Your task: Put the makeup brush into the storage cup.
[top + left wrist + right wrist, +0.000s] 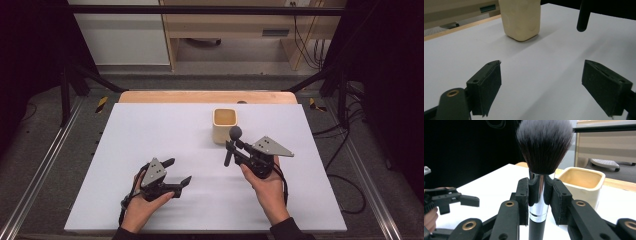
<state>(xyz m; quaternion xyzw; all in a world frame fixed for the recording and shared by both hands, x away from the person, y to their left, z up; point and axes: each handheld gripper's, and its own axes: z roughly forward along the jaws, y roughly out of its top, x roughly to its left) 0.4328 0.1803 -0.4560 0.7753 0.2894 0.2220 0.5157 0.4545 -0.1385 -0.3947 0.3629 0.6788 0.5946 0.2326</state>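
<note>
My table [150, 130] has a white top with a wooden edge at 12 o'clock. Only a cream square cup [224, 125] stands on it, toward 1 o'clock.

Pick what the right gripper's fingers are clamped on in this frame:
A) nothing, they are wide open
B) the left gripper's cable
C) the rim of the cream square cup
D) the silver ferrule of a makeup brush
D: in the right gripper view the right gripper has its fingers pressed on both sides of the silver ferrule of the makeup brush, bristles up, with the cream cup standing apart behind it.
</note>
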